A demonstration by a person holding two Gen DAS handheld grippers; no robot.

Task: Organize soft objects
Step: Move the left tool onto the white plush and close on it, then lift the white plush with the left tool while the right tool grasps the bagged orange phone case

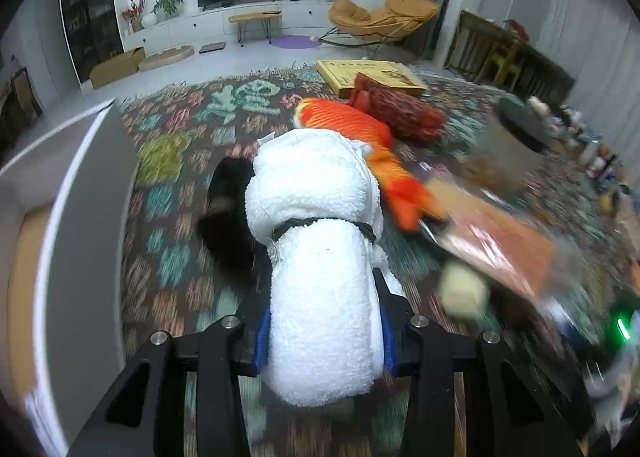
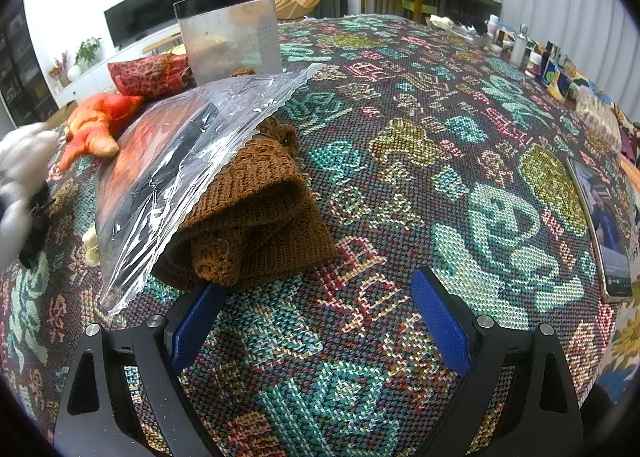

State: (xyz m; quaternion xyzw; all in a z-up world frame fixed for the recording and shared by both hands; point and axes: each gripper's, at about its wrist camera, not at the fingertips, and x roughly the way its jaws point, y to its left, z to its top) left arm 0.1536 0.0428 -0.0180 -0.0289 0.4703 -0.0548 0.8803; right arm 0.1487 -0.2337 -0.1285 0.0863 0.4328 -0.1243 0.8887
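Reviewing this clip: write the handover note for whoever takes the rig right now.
Left claw: shut on the white rolled towel, lifted off the patterned cloth.
Right claw: open, holding nothing, just in front of the brown knit.
Still on the table: brown knit under the clear plastic bag, orange fish plush, red pouch.
Grey box sits at left.
Done: towel picked up. Left: place it, then the rest.

Both tongs [image 1: 324,341] [image 2: 320,321]: black angular frames, silver round screws, blue pads [image 2: 440,321] on inner finger faces
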